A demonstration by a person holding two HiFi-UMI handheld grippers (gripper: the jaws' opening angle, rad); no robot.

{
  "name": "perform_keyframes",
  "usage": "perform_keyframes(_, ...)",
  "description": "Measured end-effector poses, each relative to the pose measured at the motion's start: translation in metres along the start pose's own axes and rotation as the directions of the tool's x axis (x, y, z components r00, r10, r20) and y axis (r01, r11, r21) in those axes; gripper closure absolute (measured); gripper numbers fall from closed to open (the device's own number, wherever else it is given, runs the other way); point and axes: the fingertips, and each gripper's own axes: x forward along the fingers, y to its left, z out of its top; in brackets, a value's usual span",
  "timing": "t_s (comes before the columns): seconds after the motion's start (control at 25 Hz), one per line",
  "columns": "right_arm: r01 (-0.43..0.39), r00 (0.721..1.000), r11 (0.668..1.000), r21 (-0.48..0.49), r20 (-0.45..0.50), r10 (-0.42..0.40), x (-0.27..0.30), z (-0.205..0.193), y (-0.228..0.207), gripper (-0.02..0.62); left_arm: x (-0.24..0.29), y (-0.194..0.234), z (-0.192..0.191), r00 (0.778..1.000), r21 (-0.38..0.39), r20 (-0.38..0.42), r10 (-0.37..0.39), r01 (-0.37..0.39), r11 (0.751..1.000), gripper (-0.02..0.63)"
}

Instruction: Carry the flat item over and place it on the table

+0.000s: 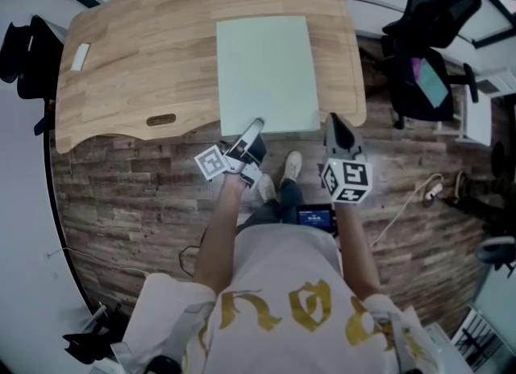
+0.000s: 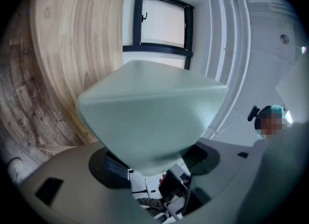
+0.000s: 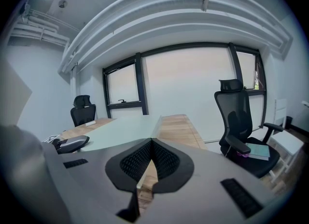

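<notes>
As flat item (image 1: 266, 70) rests on table (image 1: 145, 58), long axis runs near-to-far

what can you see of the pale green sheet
The sheet is a thin, flat, pale green rectangle, plain and matte, looking like stiff plastic or card. It is spread over the right part of the wooden table, its long sides running away from the person and its near edge at the table's front edge. The right claw is shut on its near right corner. Its near left corner sits between the parted jaws of the left claw. Whether it rests fully on the wood can't be told.
</notes>
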Motion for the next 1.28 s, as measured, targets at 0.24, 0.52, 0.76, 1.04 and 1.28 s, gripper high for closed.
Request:
perform_keyframes(0.24,-0.016,1.0,1.0,0.003,-0.017,0.016,0.011,-0.009,0.005,0.598,-0.003,0.016,0.002,1.0,-0.014,-0.011,0.019,-0.019,1.0,0.299)
perform_keyframes(0.52,-0.032,0.999,0.999,-0.003,-0.043,0.032,0.019,-0.02,0.01,0.598,-0.007,0.036,0.0,0.999,-0.034,-0.02,0.041,-0.042,0.999,0.299)
perform_keyframes(0.76,-0.033,0.997,0.999,0.006,-0.075,0.034,0.023,-0.034,0.009,0.598,-0.007,0.048,-0.002,0.998,-0.048,-0.031,0.054,-0.055,0.997,0.299)
perform_keyframes(1.04,-0.075,0.992,0.997,-0.006,-0.101,0.074,0.032,-0.044,0.022,0.598,-0.011,0.062,-0.005,0.997,-0.061,-0.048,0.068,-0.071,0.996,0.299)
perform_keyframes(1.28,-0.112,0.985,0.993,-0.027,-0.132,0.107,0.04,-0.055,0.034,0.598,-0.015,0.069,-0.005,0.998,-0.09,-0.031,0.057,-0.059,0.994,0.299)
